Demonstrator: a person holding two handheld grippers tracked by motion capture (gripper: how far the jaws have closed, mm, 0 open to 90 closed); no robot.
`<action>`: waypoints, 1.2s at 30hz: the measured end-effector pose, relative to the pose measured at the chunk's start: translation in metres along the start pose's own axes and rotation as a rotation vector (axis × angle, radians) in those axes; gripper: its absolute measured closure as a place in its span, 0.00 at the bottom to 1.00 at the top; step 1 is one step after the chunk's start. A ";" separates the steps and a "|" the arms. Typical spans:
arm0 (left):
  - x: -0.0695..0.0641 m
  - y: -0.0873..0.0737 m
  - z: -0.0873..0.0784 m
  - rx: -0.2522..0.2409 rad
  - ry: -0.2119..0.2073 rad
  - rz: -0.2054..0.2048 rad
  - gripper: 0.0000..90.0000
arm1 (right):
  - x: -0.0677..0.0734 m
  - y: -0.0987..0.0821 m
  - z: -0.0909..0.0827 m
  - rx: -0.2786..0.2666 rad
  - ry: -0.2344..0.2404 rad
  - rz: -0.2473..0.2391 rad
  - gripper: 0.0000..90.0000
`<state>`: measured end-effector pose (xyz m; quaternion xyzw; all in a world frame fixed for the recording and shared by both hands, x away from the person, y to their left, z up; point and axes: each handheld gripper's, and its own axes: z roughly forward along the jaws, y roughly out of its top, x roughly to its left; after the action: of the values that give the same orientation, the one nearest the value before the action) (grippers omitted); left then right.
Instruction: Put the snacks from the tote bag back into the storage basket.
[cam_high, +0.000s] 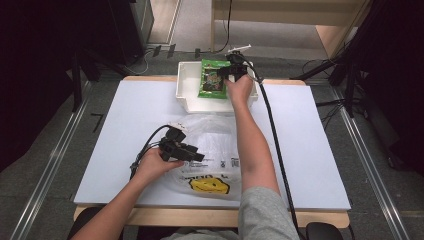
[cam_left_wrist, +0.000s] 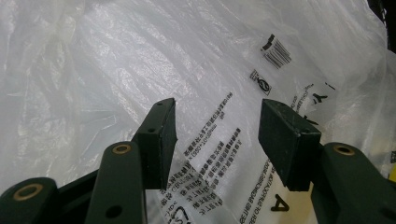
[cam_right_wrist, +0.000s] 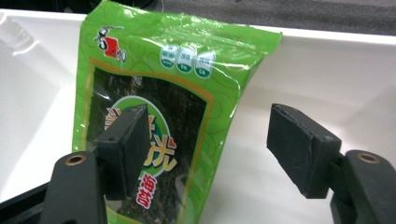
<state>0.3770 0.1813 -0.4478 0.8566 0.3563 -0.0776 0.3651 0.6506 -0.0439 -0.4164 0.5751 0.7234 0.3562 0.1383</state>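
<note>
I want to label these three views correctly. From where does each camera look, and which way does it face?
High view: above the person's side, facing forward and down on the table; both forearms show.
Left gripper view: rides the left gripper, open jaws over the clear plastic bag.
Right gripper view: rides the right gripper, open jaws at the green snack packet in the white bin.
Shared: the high view also shows bag, packet and bin.
</note>
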 end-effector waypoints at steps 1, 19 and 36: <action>0.000 0.000 0.000 0.001 0.001 0.001 0.53 | -0.001 -0.001 0.000 -0.001 0.001 -0.001 0.35; 0.000 0.000 -0.002 -0.006 0.011 0.001 0.53 | 0.005 -0.007 -0.025 -0.017 0.034 -0.030 0.38; 0.000 0.001 -0.002 -0.007 0.020 -0.001 0.52 | 0.018 -0.034 -0.065 -0.024 0.085 -0.098 0.41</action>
<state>0.3776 0.1828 -0.4459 0.8559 0.3605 -0.0678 0.3644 0.5809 -0.0528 -0.3896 0.5216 0.7515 0.3820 0.1316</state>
